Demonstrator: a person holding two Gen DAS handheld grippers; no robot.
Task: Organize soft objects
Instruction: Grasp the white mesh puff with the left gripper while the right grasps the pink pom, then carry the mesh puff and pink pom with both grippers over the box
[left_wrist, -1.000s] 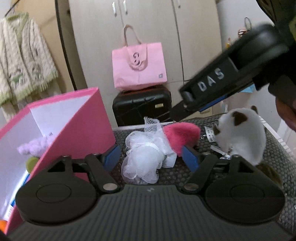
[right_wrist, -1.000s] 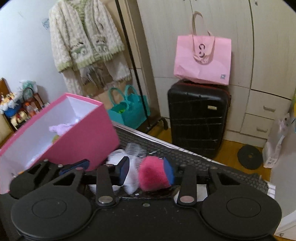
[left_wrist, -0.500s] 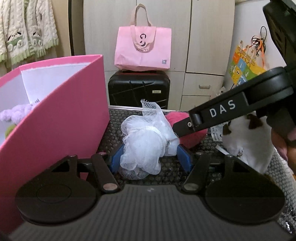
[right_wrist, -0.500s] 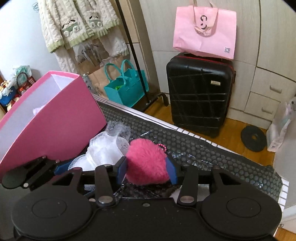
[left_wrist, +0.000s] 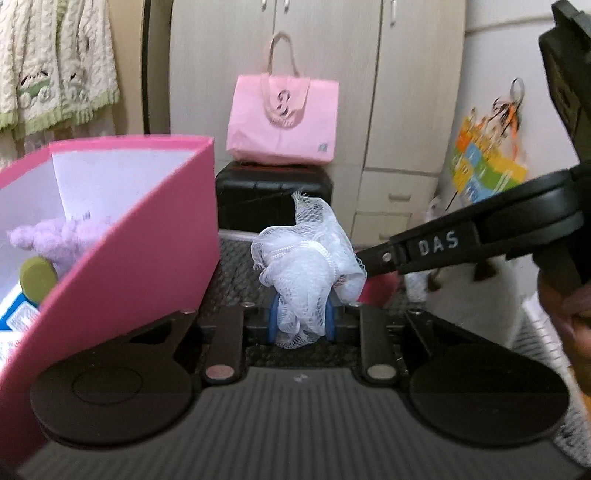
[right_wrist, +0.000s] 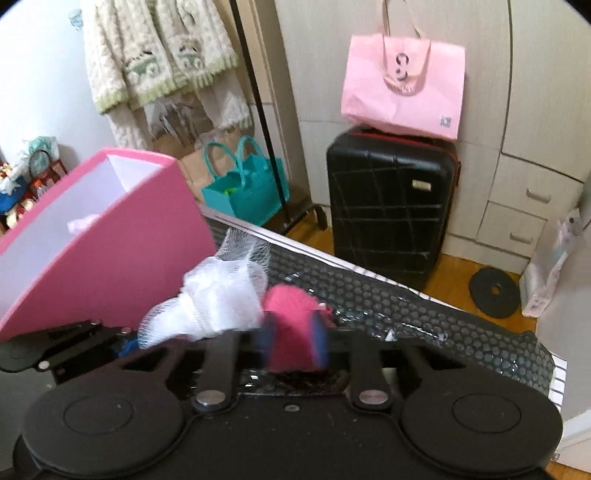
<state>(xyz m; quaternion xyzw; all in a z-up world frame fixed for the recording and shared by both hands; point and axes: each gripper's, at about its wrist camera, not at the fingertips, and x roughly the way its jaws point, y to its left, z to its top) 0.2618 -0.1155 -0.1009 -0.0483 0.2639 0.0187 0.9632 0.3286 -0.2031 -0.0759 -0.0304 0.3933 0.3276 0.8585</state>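
Both grippers now lift closed: the left gripper (left_wrist: 301, 320) pinches the white mesh pouf (left_wrist: 308, 266), the right gripper (right_wrist: 293, 341) the pink pompom (right_wrist: 290, 314), right of the pink box (left_wrist: 147, 236), awaiting drop-in.

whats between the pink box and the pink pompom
The white mesh pouf, held in the left tongs, sits between pink box and pink pompom, per right wrist view.

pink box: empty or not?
Not empty. The pink box holds a purple plush, a green thing and more; the rest is hidden.
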